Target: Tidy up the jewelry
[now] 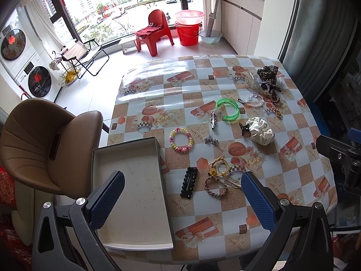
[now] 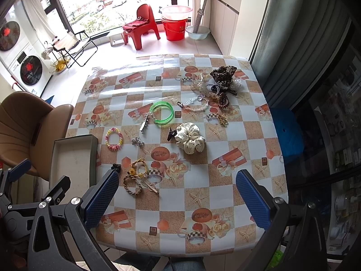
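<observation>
Left wrist view looks down on a shallow grey box (image 1: 126, 158) at the left edge of the tabletop (image 1: 282, 194); its pale floor holds nothing, though a faint line of handwriting runs across it (too small to read). The left gripper (image 1: 182, 196) hovers with its blue fingers (image 1: 107, 201) spread wide, gripping nothing, one over the box and one over the cloth. Just right of the box lie a black beaded hair clip (image 1: 189, 181), a braided brown bracelet (image 1: 215, 186) and a yellow hair tie (image 1: 217, 166). Farther off are a pastel bead bracelet (image 1: 181, 140), a green bangle (image 1: 227, 109), a white dotted scrunchie (image 1: 261, 131) and a leopard scrunchie (image 1: 267, 72). Right wrist view shows the right gripper (image 2: 177, 195) likewise wide open and empty above the tabletop.
</observation>
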